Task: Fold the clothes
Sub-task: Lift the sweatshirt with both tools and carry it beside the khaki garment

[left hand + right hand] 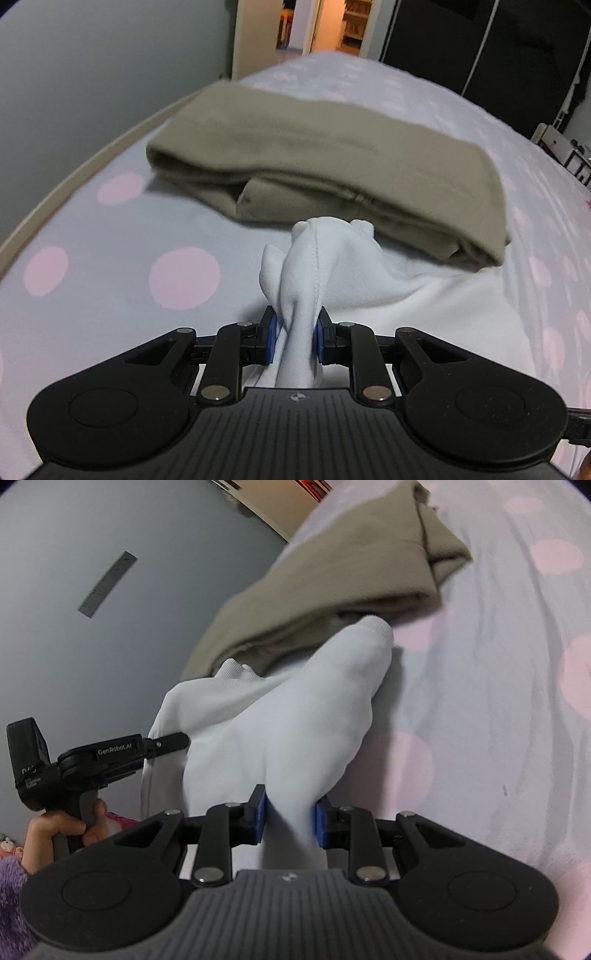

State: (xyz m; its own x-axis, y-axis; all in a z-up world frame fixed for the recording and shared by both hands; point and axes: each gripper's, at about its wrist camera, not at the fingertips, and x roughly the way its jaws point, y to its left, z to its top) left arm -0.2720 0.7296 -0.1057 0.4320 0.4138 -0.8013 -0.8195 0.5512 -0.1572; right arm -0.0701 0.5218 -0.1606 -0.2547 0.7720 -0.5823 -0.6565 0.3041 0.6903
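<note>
White garment (295,716) is bunched up and lifted off the bed (177,229). Both grippers pinch it: the right gripper (290,819) bites one part, the left gripper (294,332) another, beside it. It stretches away toward the folded tan clothes (314,158), by the bed's far edge

A bunched garment (314,266) sits pinched in my left claw (295,338) and my right claw (290,819); folded trousers (314,158) lie just beyond on the bedsheet (110,258).
</note>
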